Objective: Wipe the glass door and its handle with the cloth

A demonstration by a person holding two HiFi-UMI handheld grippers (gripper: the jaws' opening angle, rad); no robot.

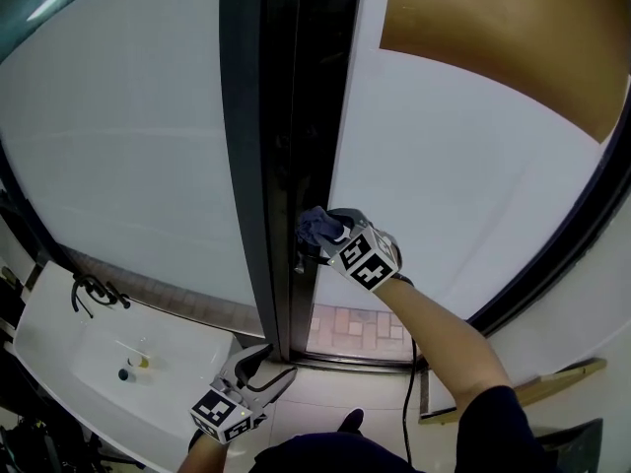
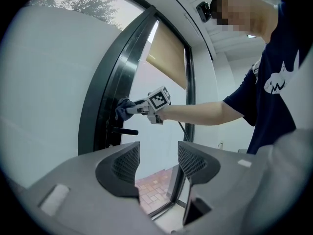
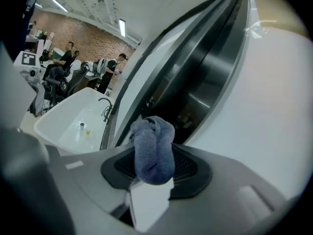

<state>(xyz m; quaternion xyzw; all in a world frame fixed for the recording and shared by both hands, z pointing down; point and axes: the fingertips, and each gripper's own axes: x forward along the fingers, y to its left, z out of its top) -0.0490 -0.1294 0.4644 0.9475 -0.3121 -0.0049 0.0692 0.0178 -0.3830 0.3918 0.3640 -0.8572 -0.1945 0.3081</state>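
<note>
Presently the right gripper (image 1: 333,233) has its jaws clamped on a bunched blue-grey terry cloth (image 1: 315,225). The cloth bulges out past the tips and appears to press against the dark metal door frame (image 1: 286,116) directly ahead of them. In the left gripper view, the short black lever handle (image 2: 124,130) juts from that frame just below the cloth, with its long axis roughly level. Close on the gripper's right spreads the frosted white glass door panel (image 1: 463,166). I judge the handle is the easier next target: a short drop of the cloth, then strokes along the handle's length, while the glass would call for a sideways sweep. The left gripper (image 1: 258,368) hangs well below and behind, jaws spread wide with nothing between them. It is well apart from the door, so the right one is the nearer.
</note>
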